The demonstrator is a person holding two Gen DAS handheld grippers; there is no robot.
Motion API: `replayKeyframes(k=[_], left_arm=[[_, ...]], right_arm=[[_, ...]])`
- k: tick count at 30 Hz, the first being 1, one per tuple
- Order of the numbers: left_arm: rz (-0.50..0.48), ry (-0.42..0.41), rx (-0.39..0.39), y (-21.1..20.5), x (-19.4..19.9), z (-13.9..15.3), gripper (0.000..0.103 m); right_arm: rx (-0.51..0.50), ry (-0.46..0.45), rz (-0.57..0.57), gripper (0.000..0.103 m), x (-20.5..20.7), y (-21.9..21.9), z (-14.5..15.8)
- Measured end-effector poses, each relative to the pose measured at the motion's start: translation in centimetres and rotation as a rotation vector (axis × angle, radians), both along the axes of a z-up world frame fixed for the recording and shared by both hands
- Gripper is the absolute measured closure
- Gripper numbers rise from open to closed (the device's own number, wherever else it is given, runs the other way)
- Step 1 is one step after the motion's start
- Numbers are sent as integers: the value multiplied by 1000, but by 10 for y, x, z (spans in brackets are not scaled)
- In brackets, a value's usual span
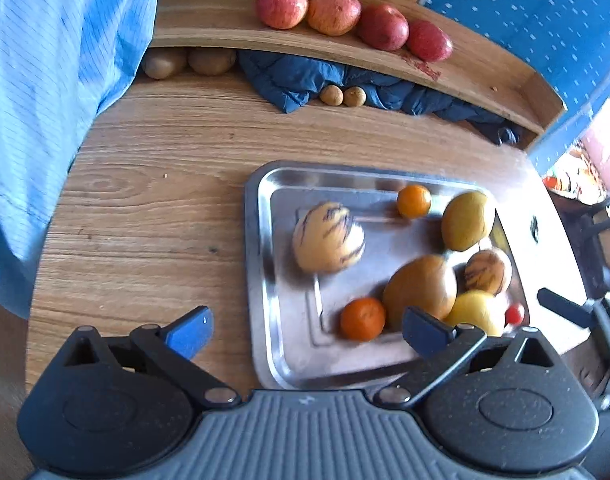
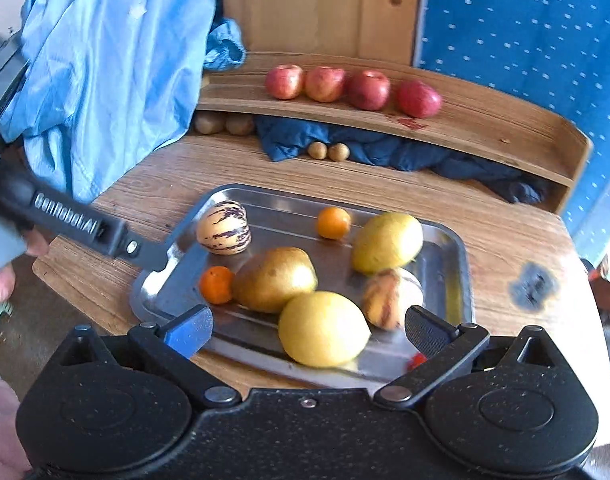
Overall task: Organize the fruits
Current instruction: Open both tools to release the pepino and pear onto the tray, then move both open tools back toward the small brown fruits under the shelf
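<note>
Small red fruit (image 2: 417, 359) half hidden behind right gripper (image 2: 307, 332) finger

The worktop (image 1: 153, 200) is wood with a clear grain and a matt finish; the shelf (image 2: 485, 128) behind it is the same kind of wood. The tray (image 2: 445, 240) is polished metal, shiny, and it reflects the fruits. The apples (image 2: 353, 88) have smooth, slightly glossy skin. The striped melon (image 2: 224, 228) and the oranges (image 2: 333, 223) look smooth. A dark blue padded cloth (image 2: 297, 136) lies under the shelf, and a light blue thin fabric (image 2: 105, 60) hangs at the left. The right gripper (image 2: 307, 330) has a black, grainy plastic body, and one finger pad (image 2: 425, 330) looks finely textured.
</note>
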State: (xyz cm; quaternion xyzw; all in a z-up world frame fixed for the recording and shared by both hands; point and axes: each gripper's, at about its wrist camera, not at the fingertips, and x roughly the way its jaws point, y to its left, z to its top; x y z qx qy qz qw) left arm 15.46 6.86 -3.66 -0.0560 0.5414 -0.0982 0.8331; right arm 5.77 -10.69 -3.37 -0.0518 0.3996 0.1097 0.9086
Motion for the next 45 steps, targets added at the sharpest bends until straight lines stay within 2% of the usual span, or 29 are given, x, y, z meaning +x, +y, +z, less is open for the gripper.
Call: replayKeyframes(k=[11, 17, 22, 34, 45], left_arm=[[-86, -88, 105, -2, -41, -2, 1], [-79, -39, 97, -8, -40, -3, 0], [-76, -51, 126, -10, -37, 2, 0], [-68, -76, 186, -19, -5, 14, 0], [-62, -98, 186, -22, 61, 20, 1]], right_arm=[[-38, 83, -92, 1, -15, -18, -1], [-8, 105, -157, 1, -14, -29, -6], [17, 96, -186, 1, -9, -35, -6], [66, 34, -218, 1, 31, -46, 3], [83, -81, -222, 1, 91, -47, 9]])
